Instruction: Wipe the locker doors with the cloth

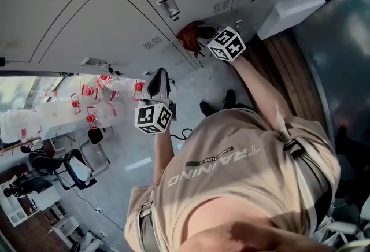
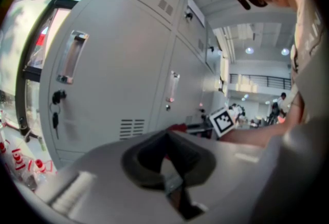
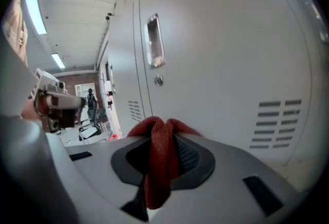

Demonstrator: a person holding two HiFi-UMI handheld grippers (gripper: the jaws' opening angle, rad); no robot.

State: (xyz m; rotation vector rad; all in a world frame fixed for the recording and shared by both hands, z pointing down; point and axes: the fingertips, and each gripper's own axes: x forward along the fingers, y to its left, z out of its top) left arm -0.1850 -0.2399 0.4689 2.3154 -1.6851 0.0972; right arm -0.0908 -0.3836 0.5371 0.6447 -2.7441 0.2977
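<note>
Red cloth [image 3: 160, 166] is hanging bunched in the right claw [image 3: 163, 133], whose jaws are pinching it firmly. One ribbed fold is bulging over the jaw tips and the rest is trailing down toward that claw's camera. In the head view the person's right arm is reaching out to the far side, bringing the cloth up to the grey locker doors [image 1: 115, 19] close to a seam between two lower doors. Whether the fabric is actually pressing on the metal cannot be told from any view. In the right gripper view, a recessed handle [image 3: 154, 40] with a small round lock under it is showing above the cloth on the nearest door. A set of vent slots [image 3: 275, 125] is lying off to the right.

The left claw [image 1: 159, 80] is hovering apart from the lockers, nearer the person and to the left of the right one, over the pale floor [image 1: 196, 80]. Its jaws are resting together with nothing between them. Its camera is looking along the row of doors, where keys [image 2: 55, 110] are dangling from a lock at the left. Farther along, the right claw's marker cube [image 2: 223, 120] is showing.

Bottles [image 1: 92, 100] with red caps are standing on the floor at the left, with a dark office chair [image 1: 69, 167] nearer.
</note>
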